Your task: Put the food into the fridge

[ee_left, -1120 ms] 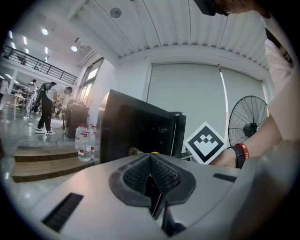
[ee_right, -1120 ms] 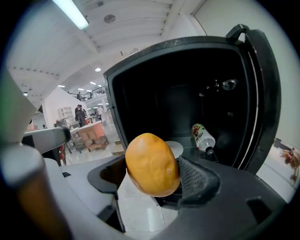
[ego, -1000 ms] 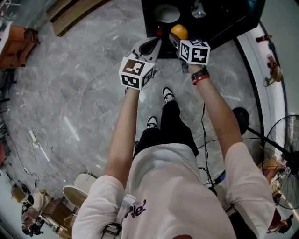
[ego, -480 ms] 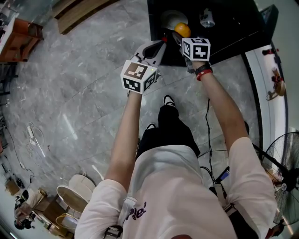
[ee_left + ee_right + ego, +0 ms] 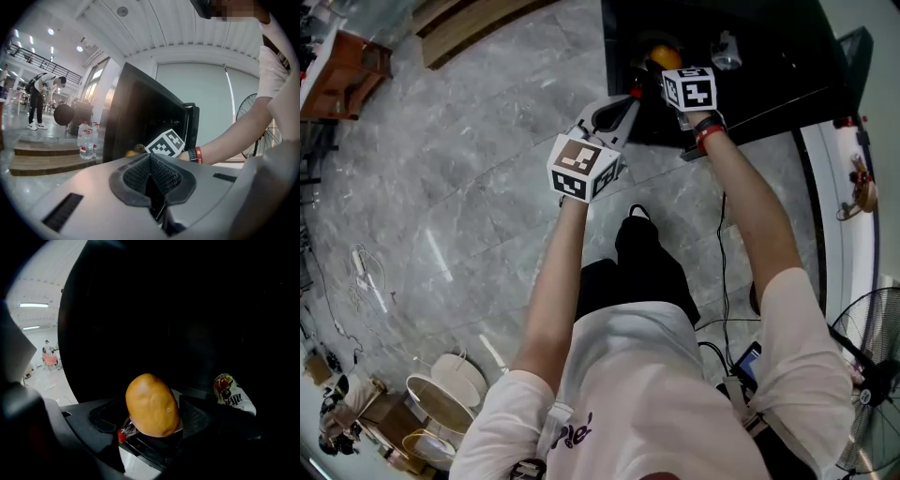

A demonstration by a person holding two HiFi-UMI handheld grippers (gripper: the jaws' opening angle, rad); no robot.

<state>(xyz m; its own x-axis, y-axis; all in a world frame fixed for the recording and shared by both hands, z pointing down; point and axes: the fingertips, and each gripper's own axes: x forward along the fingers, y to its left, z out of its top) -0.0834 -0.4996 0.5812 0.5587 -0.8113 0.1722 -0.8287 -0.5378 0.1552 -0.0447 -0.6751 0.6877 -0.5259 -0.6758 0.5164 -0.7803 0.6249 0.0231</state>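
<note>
At the frame's top, the right gripper (image 5: 662,62) clamps the food (image 5: 152,405) in wide-set jaws inside the fridge (image 5: 769,56). It should lower the food gently before releasing. The left gripper (image 5: 151,176) is closed on nothing.

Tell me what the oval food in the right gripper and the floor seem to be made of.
Oval food: yellow-orange, with a smooth matte skin and faint dimples. It could be a potato or a plastic replica; the look leaves it open.
Floor: polished stone or stone-look tile, grey with pale veins, faint joint lines and soft reflections.
</note>
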